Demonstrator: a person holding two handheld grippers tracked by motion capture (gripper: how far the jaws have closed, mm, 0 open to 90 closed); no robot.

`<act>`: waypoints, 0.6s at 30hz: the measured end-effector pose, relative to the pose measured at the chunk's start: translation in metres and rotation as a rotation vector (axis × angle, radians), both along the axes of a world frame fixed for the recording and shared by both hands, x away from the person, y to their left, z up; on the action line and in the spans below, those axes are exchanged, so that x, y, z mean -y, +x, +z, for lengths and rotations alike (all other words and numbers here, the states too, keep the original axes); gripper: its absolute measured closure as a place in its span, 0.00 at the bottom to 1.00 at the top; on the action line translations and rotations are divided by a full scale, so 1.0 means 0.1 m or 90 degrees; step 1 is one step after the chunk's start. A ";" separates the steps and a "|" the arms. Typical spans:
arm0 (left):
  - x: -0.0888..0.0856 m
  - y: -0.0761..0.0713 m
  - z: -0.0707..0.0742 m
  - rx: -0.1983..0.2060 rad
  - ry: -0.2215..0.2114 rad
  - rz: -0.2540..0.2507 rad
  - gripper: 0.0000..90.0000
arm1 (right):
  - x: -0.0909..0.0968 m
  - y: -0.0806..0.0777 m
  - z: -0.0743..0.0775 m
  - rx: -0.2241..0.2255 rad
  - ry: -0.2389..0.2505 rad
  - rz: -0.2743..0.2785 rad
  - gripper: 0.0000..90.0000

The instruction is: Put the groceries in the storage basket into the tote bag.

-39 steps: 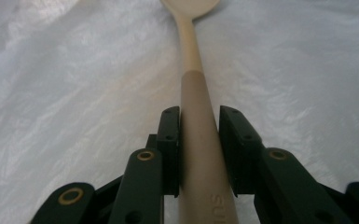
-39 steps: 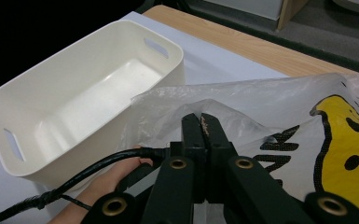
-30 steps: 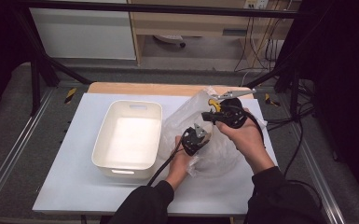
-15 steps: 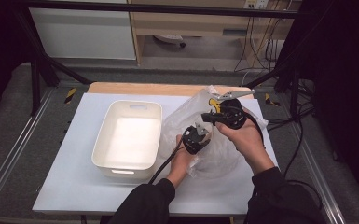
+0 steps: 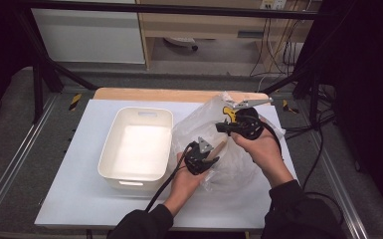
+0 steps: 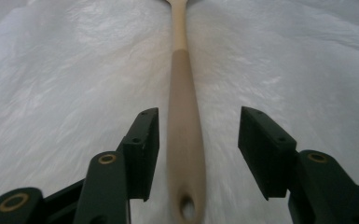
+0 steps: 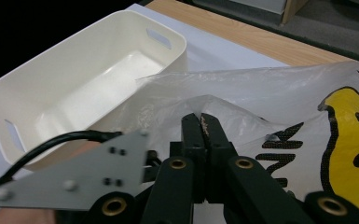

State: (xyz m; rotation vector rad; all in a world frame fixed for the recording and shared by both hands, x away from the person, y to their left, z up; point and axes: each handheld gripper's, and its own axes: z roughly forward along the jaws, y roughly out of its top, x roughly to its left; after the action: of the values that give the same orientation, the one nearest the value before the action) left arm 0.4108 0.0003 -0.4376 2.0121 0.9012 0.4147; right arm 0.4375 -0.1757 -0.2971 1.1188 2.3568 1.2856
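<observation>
**Bag held up by right jaws, wooden spoon handle loose between left jaws**

Landmark: the white bin (image 5: 135, 147).

Surface (image 5: 79, 199): flat white sheet over a wood-edged top, matte. The bin sits on it left of centre; a rounded rectangular plastic tub, glossy inside, with slot handles in the short ends. The right gripper view shows those slots and the smooth curved rim close up; the high view gives just the outline.

Plastic bag (image 5: 214, 134): thin, crinkly, translucent white film, lying just right of the bin and lifted at its upper edge. The right gripper view shows a yellow and black print on the film, barely seen from above.

Right gripper (image 7: 200, 122): to the right of the bin, farther back, jaws clenched on a fold of the bag's edge, film pinched flat between the black pads.

Left gripper (image 6: 198, 135): just right of the bin's near corner, at the bag. Jaws have just been opening; they now stand released.

Wooden spoon (image 6: 182, 116): between the released jaws, inside the bag; slim, smooth, pale wood, darker band toward the end, hanging hole at the tip. Right pad clearly apart from it, left pad close beside. The left gripper view shows the hole and the wrinkled film; in the high view a short stub pokes out by the left gripper.
</observation>
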 end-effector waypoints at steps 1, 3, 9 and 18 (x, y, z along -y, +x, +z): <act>-0.04 -0.04 0.02 0.001 -0.005 -0.003 0.53 | 0.00 -0.01 -0.01 0.003 0.002 0.000 1.00; -0.13 -0.15 0.07 0.009 -0.003 -0.010 0.53 | 0.00 -0.03 -0.03 0.004 0.004 0.001 1.00; -0.39 -0.39 0.24 0.034 -0.024 0.003 0.51 | -0.01 -0.07 -0.23 -0.001 0.001 0.005 1.00; -0.57 -0.57 0.48 0.037 -0.065 -0.032 0.42 | 0.03 -0.11 -0.51 -0.016 -0.007 -0.010 1.00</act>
State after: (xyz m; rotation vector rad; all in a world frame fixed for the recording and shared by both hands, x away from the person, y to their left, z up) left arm 0.3535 0.0570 -0.3894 1.9158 0.8182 0.3896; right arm 0.4269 -0.1790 -0.3476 1.1549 2.3650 1.2590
